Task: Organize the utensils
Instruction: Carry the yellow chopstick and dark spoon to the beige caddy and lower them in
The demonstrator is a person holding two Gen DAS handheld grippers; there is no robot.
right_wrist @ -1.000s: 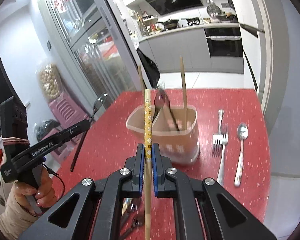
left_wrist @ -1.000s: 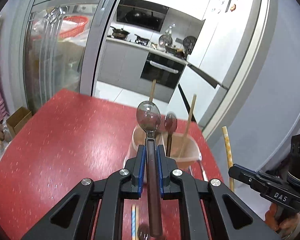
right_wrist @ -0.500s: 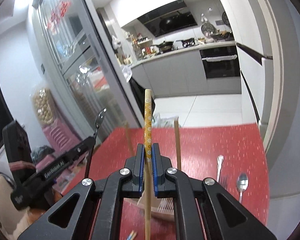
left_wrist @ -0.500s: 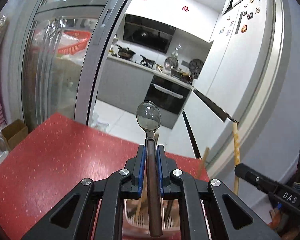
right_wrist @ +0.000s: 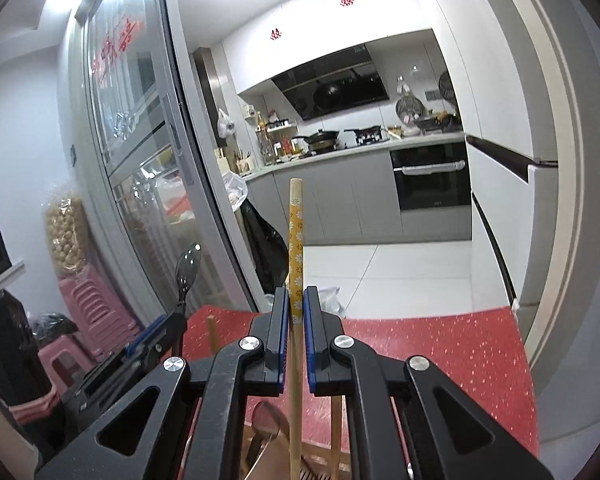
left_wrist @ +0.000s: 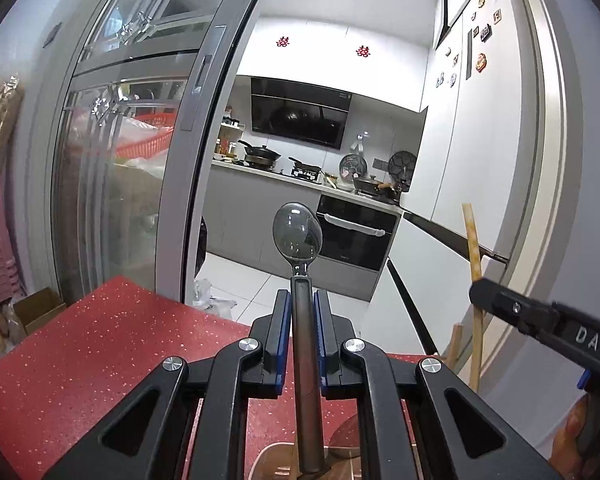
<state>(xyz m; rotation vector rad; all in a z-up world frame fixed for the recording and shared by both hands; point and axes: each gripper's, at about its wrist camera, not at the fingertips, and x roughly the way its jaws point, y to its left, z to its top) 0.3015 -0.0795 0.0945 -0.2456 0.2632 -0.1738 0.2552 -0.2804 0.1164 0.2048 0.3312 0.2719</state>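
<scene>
One dark-handled metal spoon point(left_wrist: 298, 236) stands upright at frame centre, clamped in the left tongs point(left_wrist: 301, 320). One yellow flower-patterned wooden chopstick point(right_wrist: 295, 248) stands upright, clamped in the right tongs point(right_wrist: 296, 312). Both are held above the speckled red desk point(left_wrist: 80, 360).

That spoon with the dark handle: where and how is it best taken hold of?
By the straight dark handle, as the left tool does: its pads close on the handle's two sides. The spoon has a round, wide bowl, which pokes out ahead, so the slim handle suits the narrow pads better.
</scene>
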